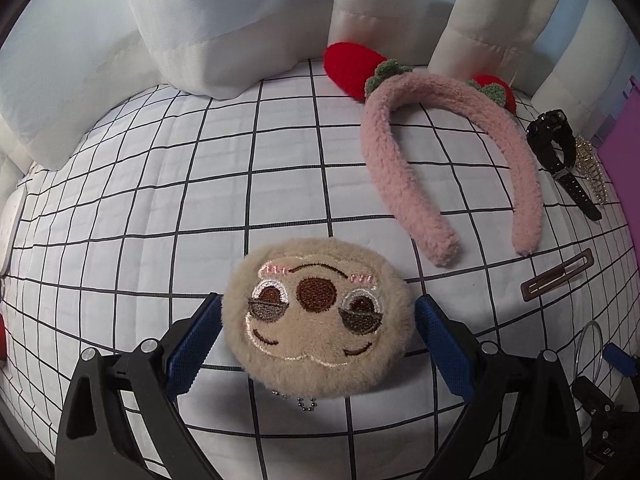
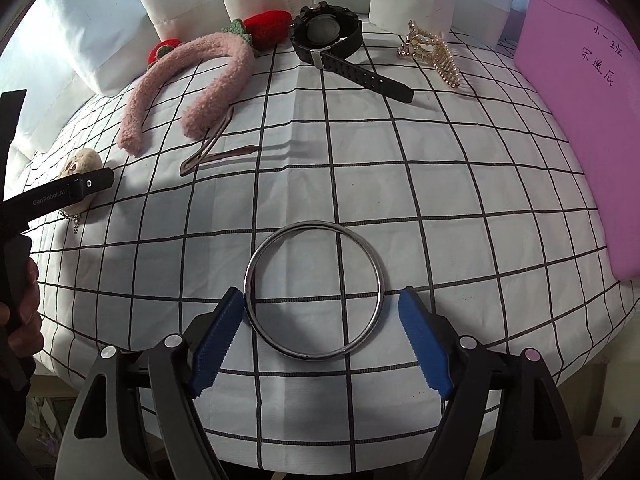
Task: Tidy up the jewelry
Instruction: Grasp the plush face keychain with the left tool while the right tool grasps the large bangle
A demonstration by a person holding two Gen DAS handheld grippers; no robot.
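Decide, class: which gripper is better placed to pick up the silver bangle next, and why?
Right. The right gripper is open with the silver bangle lying between its fingers. The left gripper straddles the plush sloth charm instead.

Both views are bright and sharp in cool daylight from the far curtained side. Soft shadows fall toward the near side under the metal ring [image 2: 314,290]. Fisheye distortion bends the checked cloth [image 2: 420,184] lines, and corners go black.
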